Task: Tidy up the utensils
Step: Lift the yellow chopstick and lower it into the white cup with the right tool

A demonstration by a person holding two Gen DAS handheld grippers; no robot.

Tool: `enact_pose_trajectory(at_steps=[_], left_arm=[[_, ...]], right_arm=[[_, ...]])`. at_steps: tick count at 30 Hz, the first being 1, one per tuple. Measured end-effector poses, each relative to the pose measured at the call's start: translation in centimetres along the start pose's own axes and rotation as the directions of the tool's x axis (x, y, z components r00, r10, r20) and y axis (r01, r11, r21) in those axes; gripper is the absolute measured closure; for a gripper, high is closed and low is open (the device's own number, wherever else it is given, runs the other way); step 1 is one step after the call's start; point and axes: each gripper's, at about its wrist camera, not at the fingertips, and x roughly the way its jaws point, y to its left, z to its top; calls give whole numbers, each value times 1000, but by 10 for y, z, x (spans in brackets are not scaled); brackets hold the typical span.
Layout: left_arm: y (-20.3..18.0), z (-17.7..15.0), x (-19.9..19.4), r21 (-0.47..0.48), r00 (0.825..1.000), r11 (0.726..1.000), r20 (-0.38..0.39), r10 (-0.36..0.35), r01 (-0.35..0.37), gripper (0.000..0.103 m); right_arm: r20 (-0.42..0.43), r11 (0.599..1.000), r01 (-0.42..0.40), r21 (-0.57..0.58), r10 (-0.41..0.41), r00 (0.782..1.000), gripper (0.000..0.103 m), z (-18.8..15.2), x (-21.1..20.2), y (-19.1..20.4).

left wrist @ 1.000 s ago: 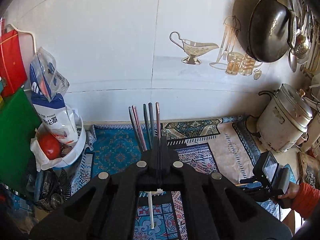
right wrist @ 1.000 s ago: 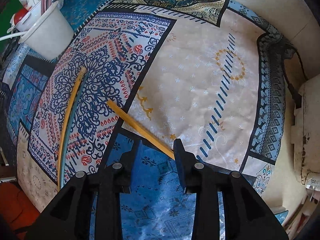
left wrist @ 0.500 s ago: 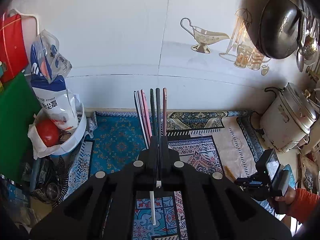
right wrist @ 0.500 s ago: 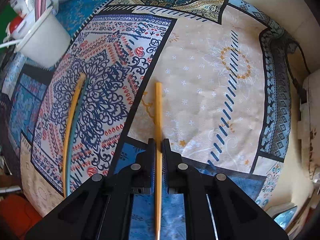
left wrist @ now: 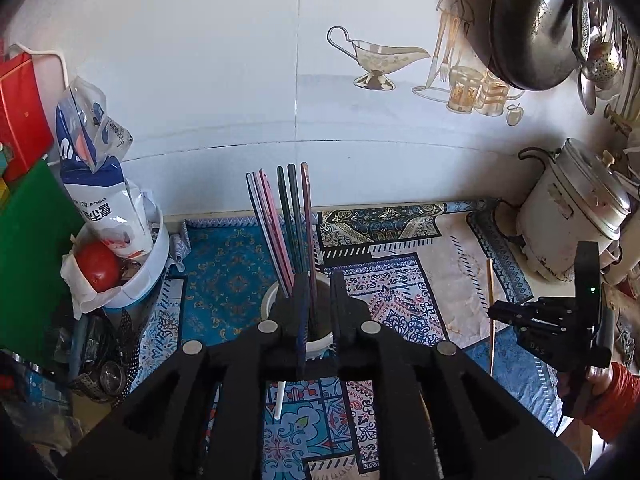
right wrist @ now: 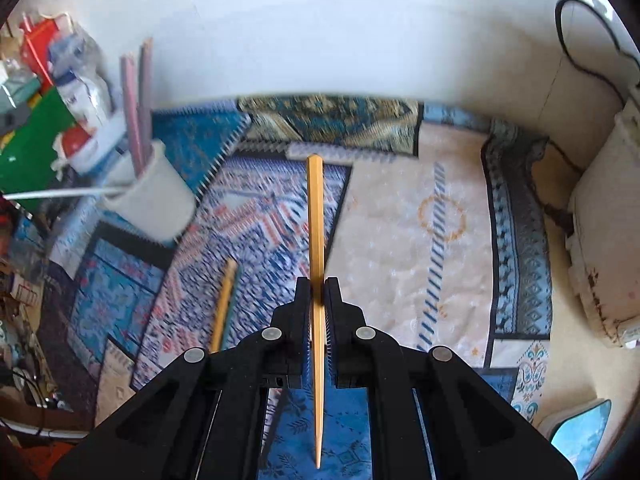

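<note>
My right gripper is shut on a yellow chopstick and holds it lifted above the patterned cloth; it also shows in the left wrist view. My left gripper is open, its fingers astride a white cup that holds several pink and dark chopsticks. The same cup shows at left in the right wrist view. Another yellow chopstick lies on the cloth beside a teal one. A white stick lies below the left gripper.
A white bowl with a tomato and a flour bag stands at left beside a green board. A rice cooker stands at right. A wok and ladles hang on the wall.
My right gripper shut on the yellow chopstick and lifted it off the cloth. My left gripper opened and let go of the dark chopsticks, which now stand in the white cup.
</note>
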Motion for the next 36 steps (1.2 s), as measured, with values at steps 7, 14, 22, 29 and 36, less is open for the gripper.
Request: enact_pose_trajectory(at_steps=[7,14,22,29,36], left_arm=[[15,5,-11,-31,999,999,22,32,-31,65],[38,6,-21,-59,996,996,46,71,-68,40],[74,3,-27,-105,993,989,48,110,-104,38],[97,-3,-27,-118,991,986,38,125,-120,38],[103,-12,-20,-91,991,987,17,134,-132,38]], right_arm=[[134,999,-41,-23,44,990,97,18,-25,19],[256,993,-89,-74,105,961,98,56,-48,51],[367,976,-156,-154,203,908,98,101,-70,104],[290,960,-162,-230,226,930,98,116,-35,147],[141,957,-152,-247,190,972,97,113,13,166]])
